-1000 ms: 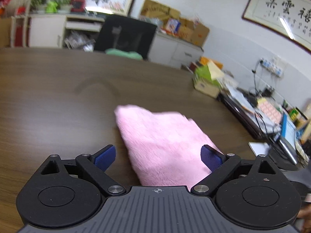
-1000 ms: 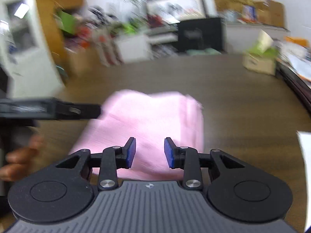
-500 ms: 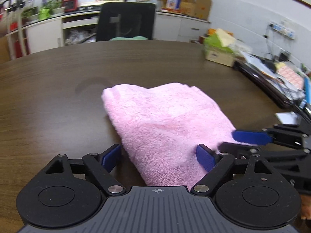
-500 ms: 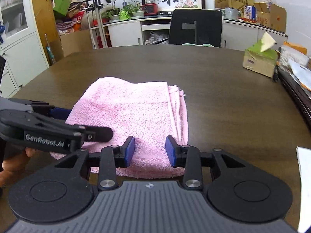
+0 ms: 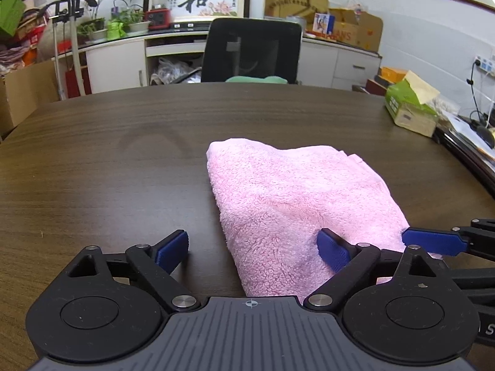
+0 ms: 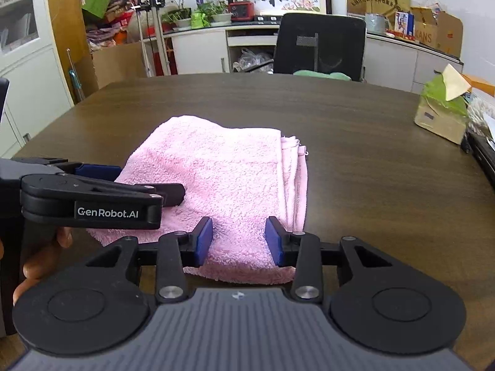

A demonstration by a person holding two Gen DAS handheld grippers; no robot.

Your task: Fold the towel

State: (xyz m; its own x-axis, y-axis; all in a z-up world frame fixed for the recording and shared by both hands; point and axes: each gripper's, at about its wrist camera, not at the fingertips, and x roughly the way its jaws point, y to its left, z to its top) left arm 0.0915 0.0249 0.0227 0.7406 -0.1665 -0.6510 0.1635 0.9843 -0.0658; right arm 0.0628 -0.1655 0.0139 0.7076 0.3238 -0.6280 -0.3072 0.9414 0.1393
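Both cameras steadied since earlier, left gripper (image 5: 252, 252) wide open, right gripper (image 6: 238, 241) part-open, seemingly touching pink towel (image 6: 222, 182)

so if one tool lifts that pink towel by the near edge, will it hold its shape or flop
The pink towel will probably flop: it is soft, fluffy terry. The stacked layers along its right edge look loose, so they would likely peel open. It seems light and grippy on the wooden table.
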